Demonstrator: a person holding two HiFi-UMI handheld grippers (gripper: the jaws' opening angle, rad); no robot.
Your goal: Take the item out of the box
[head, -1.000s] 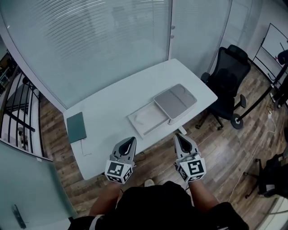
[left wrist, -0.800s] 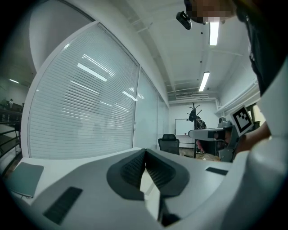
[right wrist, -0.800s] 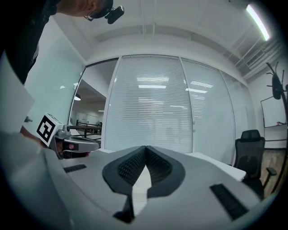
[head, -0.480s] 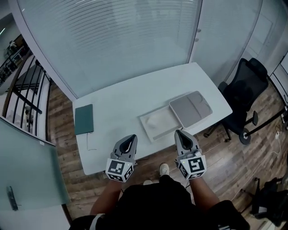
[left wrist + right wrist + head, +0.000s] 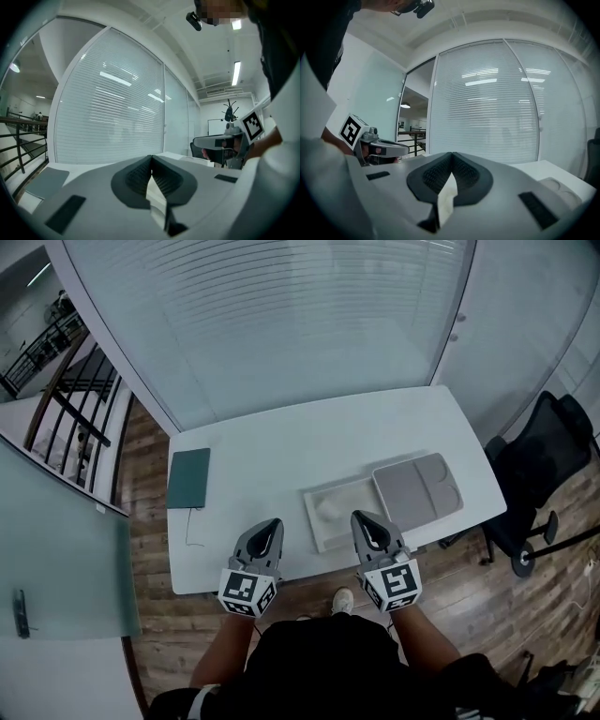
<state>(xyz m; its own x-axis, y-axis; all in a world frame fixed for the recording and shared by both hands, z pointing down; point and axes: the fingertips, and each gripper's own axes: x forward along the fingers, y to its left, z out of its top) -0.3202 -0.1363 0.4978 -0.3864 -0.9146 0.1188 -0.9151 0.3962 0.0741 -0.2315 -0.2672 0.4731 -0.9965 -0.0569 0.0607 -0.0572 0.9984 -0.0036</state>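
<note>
An open white box point(image 5: 330, 514) lies on the white table point(image 5: 281, 456), near its front edge, with a pale rounded item point(image 5: 324, 508) resting inside. Its grey lid point(image 5: 418, 487) lies just right of it. Both grippers hover in front of the table's near edge, held by the person. The left gripper point(image 5: 265, 532) is shut with nothing in it, left of the box. The right gripper point(image 5: 366, 523) is shut and empty too, its tip just short of the box's front edge. In the left gripper view the jaws point(image 5: 151, 159) meet; the right gripper view shows its jaws point(image 5: 452, 155) meeting too.
A dark green notebook point(image 5: 188, 478) with a thin cable lies at the table's left end. A black office chair point(image 5: 548, 470) stands right of the table. A curved glass wall with blinds point(image 5: 281, 324) runs behind it. Wood floor surrounds the table.
The view has swung, so the table now sits centred and square in front of the person. Both grippers stay shut and low, now closer to the table's front edge.
</note>
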